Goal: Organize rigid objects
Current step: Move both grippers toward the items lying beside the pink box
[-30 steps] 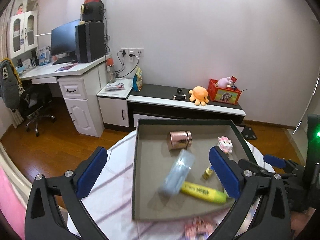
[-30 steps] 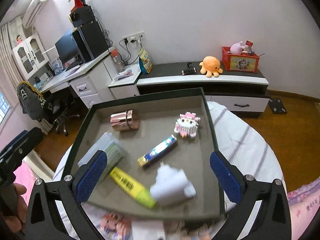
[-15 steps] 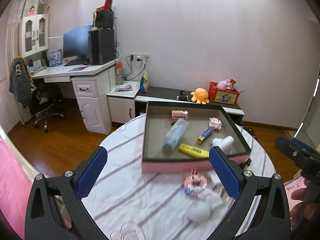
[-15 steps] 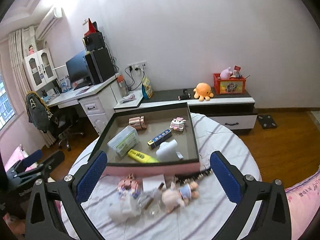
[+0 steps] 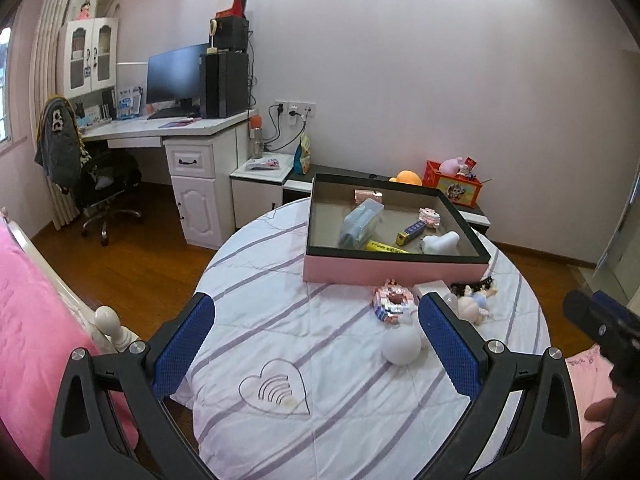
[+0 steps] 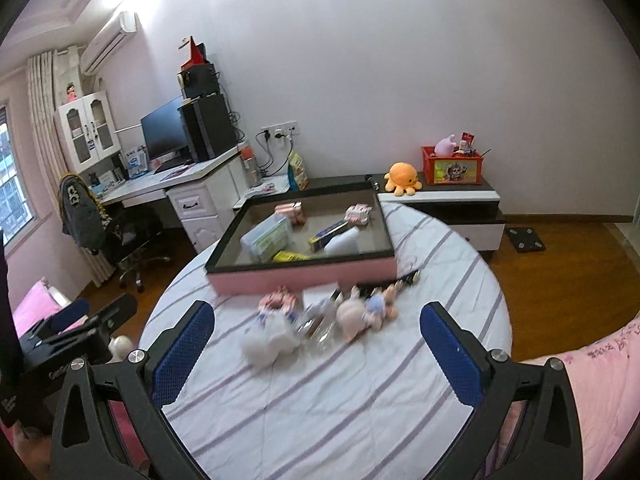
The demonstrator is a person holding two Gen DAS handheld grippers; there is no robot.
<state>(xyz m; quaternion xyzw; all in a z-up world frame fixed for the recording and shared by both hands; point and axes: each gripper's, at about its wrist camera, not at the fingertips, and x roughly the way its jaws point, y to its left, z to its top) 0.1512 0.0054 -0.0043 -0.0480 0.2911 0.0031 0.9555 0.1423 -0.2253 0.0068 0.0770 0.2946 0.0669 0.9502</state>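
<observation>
A pink box [image 5: 394, 269] [image 6: 304, 274] with a dark rim stands at the far side of the round striped table [image 5: 320, 360] [image 6: 360, 380]. Inside lie a clear case [image 5: 360, 222], a yellow marker [image 5: 386, 247], a blue-yellow tube [image 5: 410, 232], a white piece [image 5: 440, 242], a copper tin [image 5: 369, 196] and a small pink figure [image 5: 430, 215]. In front of the box lie a pink block toy [image 5: 390, 300], a doll [image 5: 474, 300] [image 6: 368, 308] and a white plush [image 5: 401, 346] [image 6: 266, 344]. My left gripper [image 5: 316, 354] and right gripper [image 6: 316, 354] are open, empty, near the table's front edge.
A pink bed [image 5: 36, 340] lies at the left with a white bedpost [image 5: 108, 320]. A desk with a monitor [image 5: 176, 80] and a chair [image 5: 100, 184] stand at the back left. A low cabinet [image 6: 440, 200] with an orange octopus plush [image 6: 402, 176] stands behind the table.
Both grippers have pulled back and up from over the box to the table's near side. The box and the toys in front of it now show farther away.
</observation>
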